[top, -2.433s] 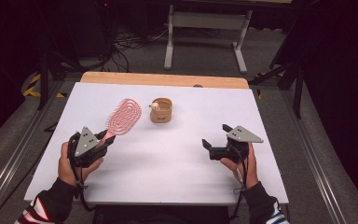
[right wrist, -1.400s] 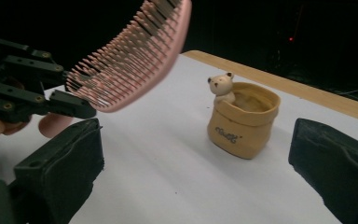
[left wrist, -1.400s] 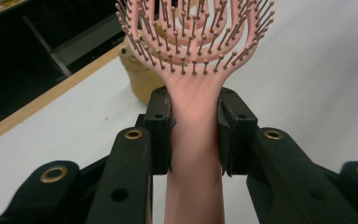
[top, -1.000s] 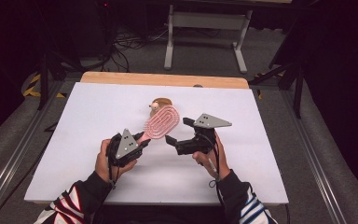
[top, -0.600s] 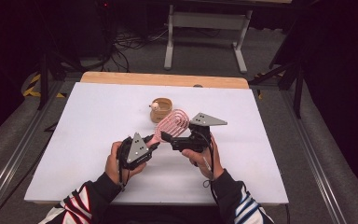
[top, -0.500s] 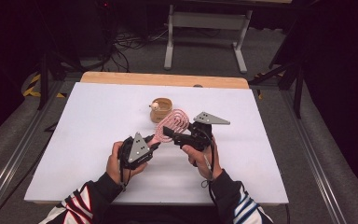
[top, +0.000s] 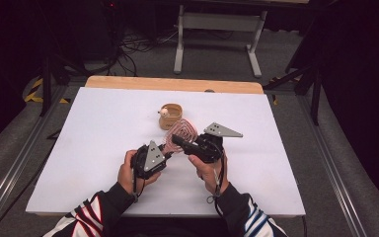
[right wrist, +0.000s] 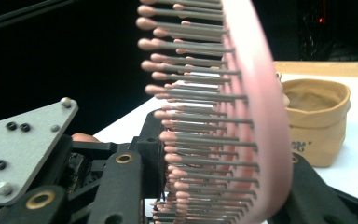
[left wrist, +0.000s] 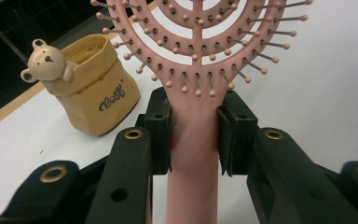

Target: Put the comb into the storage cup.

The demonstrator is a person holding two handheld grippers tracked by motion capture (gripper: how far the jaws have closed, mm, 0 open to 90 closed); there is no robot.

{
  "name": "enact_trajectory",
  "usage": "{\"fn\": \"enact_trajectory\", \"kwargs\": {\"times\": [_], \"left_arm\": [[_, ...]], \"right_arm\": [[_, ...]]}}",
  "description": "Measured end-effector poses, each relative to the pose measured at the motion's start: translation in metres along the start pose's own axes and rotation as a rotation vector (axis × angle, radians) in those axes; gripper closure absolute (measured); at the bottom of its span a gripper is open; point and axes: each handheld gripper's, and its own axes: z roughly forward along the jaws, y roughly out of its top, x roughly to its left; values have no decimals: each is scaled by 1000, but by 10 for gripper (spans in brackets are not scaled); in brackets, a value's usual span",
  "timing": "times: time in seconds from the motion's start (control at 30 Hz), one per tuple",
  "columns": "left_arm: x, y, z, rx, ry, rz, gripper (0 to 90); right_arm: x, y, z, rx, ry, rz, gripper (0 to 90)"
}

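L hand-held gripper (left wrist: 193,135) clamps pink brush (left wrist: 200,56) at neck, long axis running toward R hand-held gripper (top: 177,142), whose jaws bracket the head (grip state: cannot tell).

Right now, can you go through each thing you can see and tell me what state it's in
Pink hairbrush: held off the table, handle clamped, bristle head up.
Left gripper: shut on the hairbrush handle.
Right gripper: jaws either side of the brush head; cannot tell whether closed on it.
Tan bear pouch: standing upright on the table, top open, apart from the brush.
White table: bears the pouch.
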Motion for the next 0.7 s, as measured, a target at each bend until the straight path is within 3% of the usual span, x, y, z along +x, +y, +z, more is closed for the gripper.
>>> {"fn": "enact_trajectory", "kwargs": {"times": [0.3, 0.57, 0.7], "left_arm": [[-1, 3, 3, -18, -44, 1, 673], [5, 0, 0, -34, -72, -15, 564], [13, -4, -7, -54, -106, -34, 446]], "right_arm": [[4, 4, -6, -27, -24, -60, 631], [-1, 12, -20, -74, -49, -96, 632], [-4, 18, -31, -104, -69, -120, 633]]}}
